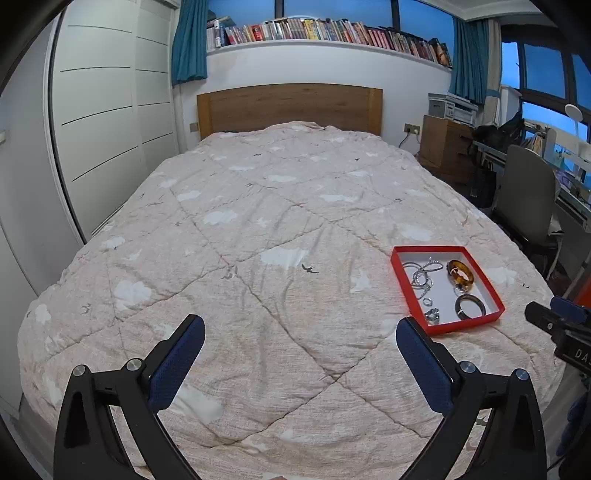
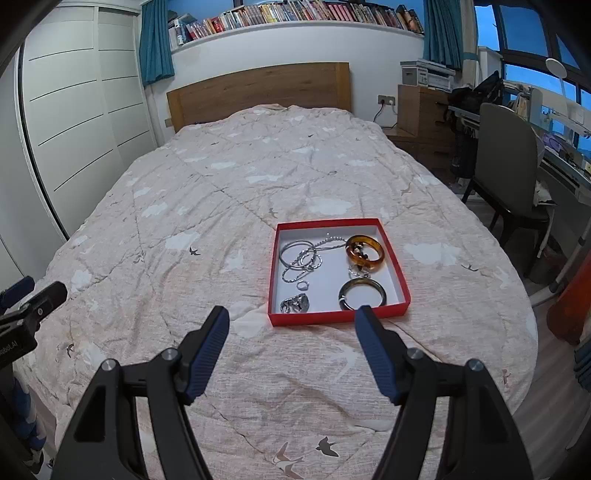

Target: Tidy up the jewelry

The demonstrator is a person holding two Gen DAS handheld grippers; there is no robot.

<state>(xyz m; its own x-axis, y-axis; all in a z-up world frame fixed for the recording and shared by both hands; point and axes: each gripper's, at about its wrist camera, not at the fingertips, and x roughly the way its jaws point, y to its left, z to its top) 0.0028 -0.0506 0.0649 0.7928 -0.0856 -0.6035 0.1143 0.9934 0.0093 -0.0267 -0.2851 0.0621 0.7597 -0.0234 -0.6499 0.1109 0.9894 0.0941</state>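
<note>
On the bed [image 2: 184, 206], the tray [image 2: 274, 258] lay just ahead of my right claw [image 2: 293, 321], jaws wide and empty; my left claw [image 1: 300, 332], also wide, sat farther left.

bedroom surroundings – bed, storage, desk corner

quilt [image 1: 258, 229], pale pink with white clouds and small dark birds, covers the whole bed, creased along its diamond stitching; wooden headboard [image 1: 290, 107] against the white wall. above it a curved shelf of books [image 1: 332, 33], packed upright, teal curtains [image 1: 189, 40] at either end. white panelled wardrobe [image 1: 99, 110] along the left. to the right – a wooden nightstand [image 2: 421, 107] with a grey box on top, a wall socket [image 2: 386, 99] with a cable plugged in, a grey chair [image 2: 506, 162] facing a cluttered desk under dark-framed windows, blue dusk outside.
</note>
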